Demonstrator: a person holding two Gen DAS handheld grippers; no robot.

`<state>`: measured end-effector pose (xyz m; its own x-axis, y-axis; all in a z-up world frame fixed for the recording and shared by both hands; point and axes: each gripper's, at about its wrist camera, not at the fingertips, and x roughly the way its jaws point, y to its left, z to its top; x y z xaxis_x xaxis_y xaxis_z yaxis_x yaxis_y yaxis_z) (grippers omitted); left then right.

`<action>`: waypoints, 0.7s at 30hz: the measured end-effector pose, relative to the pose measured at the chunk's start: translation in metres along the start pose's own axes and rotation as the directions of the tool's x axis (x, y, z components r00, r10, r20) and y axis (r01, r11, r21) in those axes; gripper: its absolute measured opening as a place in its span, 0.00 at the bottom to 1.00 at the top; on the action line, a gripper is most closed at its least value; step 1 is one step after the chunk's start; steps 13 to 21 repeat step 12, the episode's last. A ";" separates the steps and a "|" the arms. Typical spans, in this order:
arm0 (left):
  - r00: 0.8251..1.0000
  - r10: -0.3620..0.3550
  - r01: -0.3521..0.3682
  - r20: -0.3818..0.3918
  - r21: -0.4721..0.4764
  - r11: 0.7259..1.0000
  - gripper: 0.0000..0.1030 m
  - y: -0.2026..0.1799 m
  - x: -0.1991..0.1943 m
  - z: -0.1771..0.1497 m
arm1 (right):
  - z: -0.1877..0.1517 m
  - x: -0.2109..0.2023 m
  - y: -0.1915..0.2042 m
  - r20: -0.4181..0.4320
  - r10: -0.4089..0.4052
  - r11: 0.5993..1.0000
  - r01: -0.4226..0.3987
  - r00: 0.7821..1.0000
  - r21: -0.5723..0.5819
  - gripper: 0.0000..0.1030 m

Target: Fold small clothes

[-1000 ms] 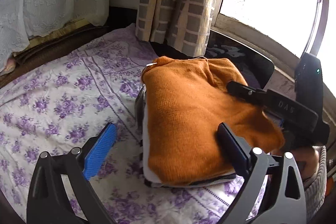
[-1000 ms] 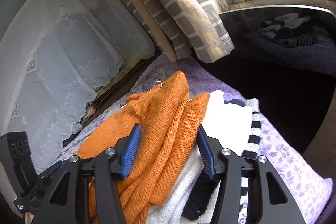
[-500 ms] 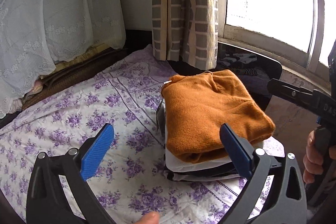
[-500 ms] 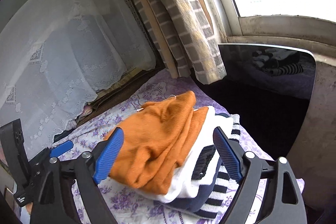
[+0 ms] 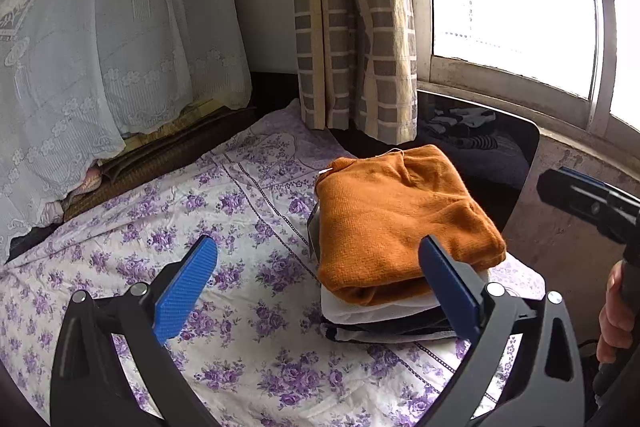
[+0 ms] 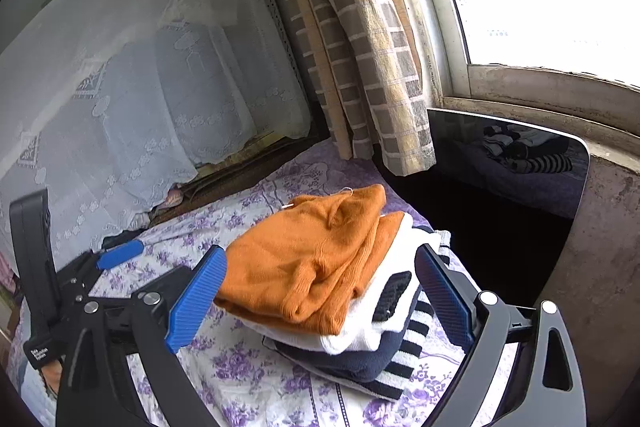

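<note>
One stack of four folded clothes, an orange sweater [image 5: 400, 223] on top, lies on the flowered sheet [image 5: 200, 219] at two o'clock. The left gripper [image 5: 320, 287] gapes empty; the right gripper [image 6: 320, 295] is opening with nothing between its jaws.

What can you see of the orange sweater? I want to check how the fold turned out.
The orange sweater is a soft, fuzzy knit, folded into a rough rectangle, its folded edge bulging a little. It lies flat on top of a stack of folded clothes, directly on a white garment, on the floral bedsheet. A small white tag or thread shows at its far edge. Neither gripper touches it.
</note>
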<state>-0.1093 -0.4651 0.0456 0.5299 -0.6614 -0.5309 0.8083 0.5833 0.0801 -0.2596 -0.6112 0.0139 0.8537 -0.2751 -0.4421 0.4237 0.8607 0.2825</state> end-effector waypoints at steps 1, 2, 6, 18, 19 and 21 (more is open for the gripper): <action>1.000 -0.016 0.016 -0.004 0.004 1.000 0.95 -0.002 -0.001 0.001 | 0.000 0.000 0.000 -0.001 0.001 1.000 -0.001 1.000 -0.002 0.92; 1.000 -0.021 0.021 -0.006 0.003 1.000 0.95 -0.003 -0.002 0.001 | -0.001 -0.002 0.000 -0.001 0.002 1.000 -0.002 1.000 -0.003 0.92; 0.999 -0.037 0.037 -0.026 0.013 0.999 0.95 -0.009 -0.003 0.003 | 0.000 -0.005 -0.001 0.001 0.007 1.000 -0.007 1.000 -0.005 0.92; 0.999 -0.043 0.043 -0.027 0.006 0.999 0.95 -0.011 -0.004 0.006 | 0.000 -0.008 0.002 -0.001 0.007 1.000 -0.007 1.000 -0.016 0.93; 0.999 -0.043 0.043 -0.027 0.006 0.999 0.95 -0.011 -0.004 0.006 | 0.000 -0.008 0.002 -0.001 0.007 1.000 -0.007 1.000 -0.016 0.93; 0.999 -0.043 0.043 -0.027 0.006 0.999 0.95 -0.011 -0.004 0.006 | 0.000 -0.008 0.002 -0.001 0.007 1.000 -0.007 1.000 -0.016 0.93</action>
